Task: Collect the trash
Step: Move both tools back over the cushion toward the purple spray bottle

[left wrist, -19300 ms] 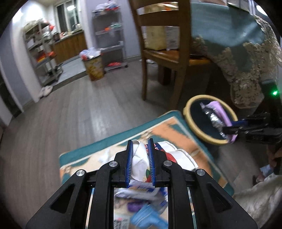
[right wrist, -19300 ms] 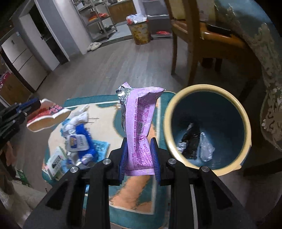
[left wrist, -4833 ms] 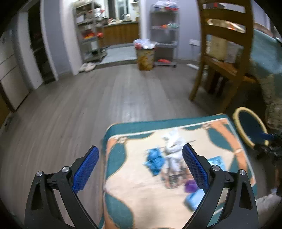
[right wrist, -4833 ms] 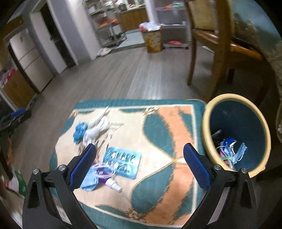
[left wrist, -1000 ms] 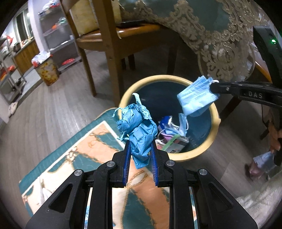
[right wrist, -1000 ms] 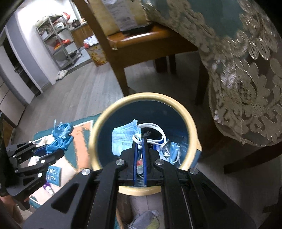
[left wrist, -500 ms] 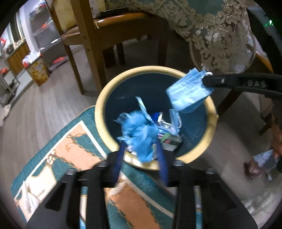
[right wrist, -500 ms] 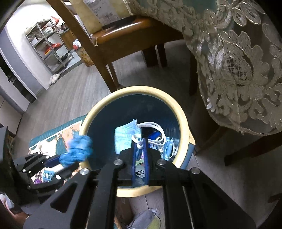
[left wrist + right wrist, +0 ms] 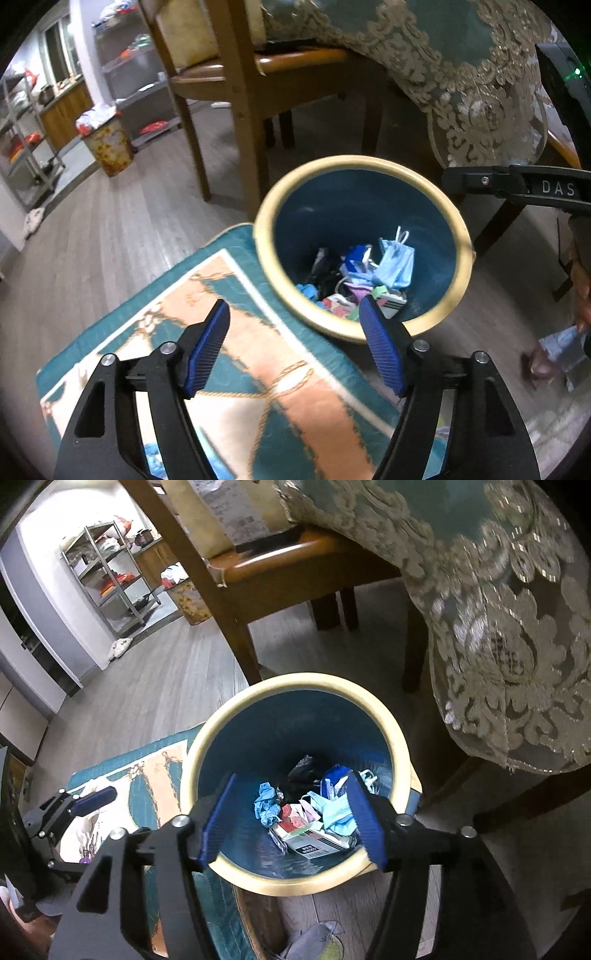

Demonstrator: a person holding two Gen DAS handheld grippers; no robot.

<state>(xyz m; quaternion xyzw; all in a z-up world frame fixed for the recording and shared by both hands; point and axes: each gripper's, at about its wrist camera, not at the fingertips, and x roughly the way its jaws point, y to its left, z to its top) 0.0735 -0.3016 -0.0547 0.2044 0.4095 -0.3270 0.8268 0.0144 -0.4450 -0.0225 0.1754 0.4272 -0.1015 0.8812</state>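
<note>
A round bin with a yellow rim (image 9: 458, 221) (image 9: 397, 738) and blue inside stands on the floor beside a patterned rug (image 9: 258, 369). Inside lie a light blue face mask (image 9: 397, 264) (image 9: 338, 812), a crumpled blue glove (image 9: 266, 805), a small box (image 9: 314, 840) and other scraps. My left gripper (image 9: 295, 345) is open and empty, over the rug at the bin's near edge. My right gripper (image 9: 291, 816) is open and empty, right above the bin's mouth. The right gripper's body also shows in the left wrist view (image 9: 517, 182).
A wooden chair (image 9: 236, 96) stands just behind the bin. A lace-trimmed tablecloth (image 9: 509, 609) hangs to the right. Some trash remains on the rug's left part (image 9: 90, 827). A slipper (image 9: 314, 941) lies on the wood floor below the bin. A second bin (image 9: 107, 147) stands far back.
Both grippers have opened. The blue glove has dropped from the left gripper and the face mask from the right gripper; both now lie in the bin.
</note>
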